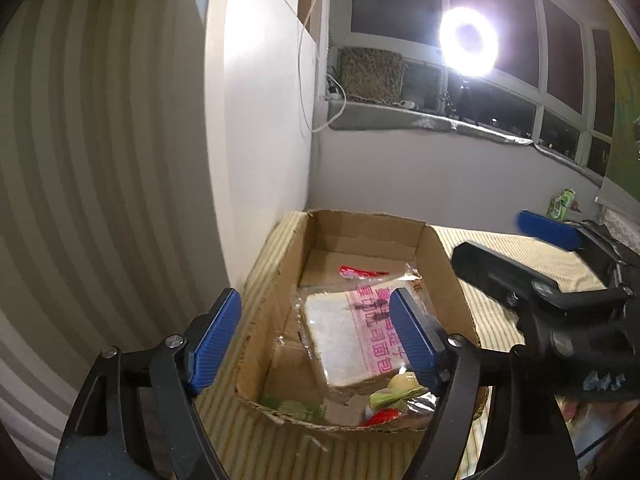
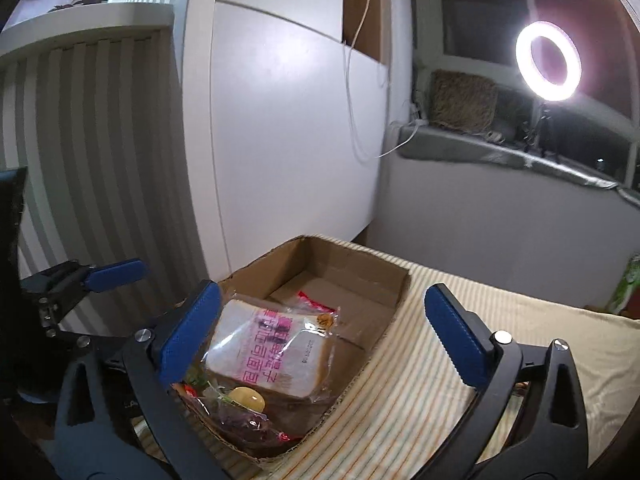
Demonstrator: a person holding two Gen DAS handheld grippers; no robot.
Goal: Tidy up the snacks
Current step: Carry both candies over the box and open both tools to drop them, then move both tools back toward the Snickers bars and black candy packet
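Left wrist view: the left gripper (image 1: 316, 340), its ribbed blue pads apart and empty, hovers over a shallow cardboard box (image 1: 264, 296) at the striped bed's left edge, where a crinkly clear-wrapped bread pack (image 1: 344, 344) lies at the box's near end. Right wrist view: the right gripper (image 2: 324, 336) also stands wide and empty above the bread pack (image 2: 264, 352); lifting straight up should avoid snagging the wrap.

Pink Chinese print runs across the clear bread wrapper (image 2: 272, 344) just ahead of the hand-held gripper; the characters 吐司面包 read at its end, the rest too blurred.
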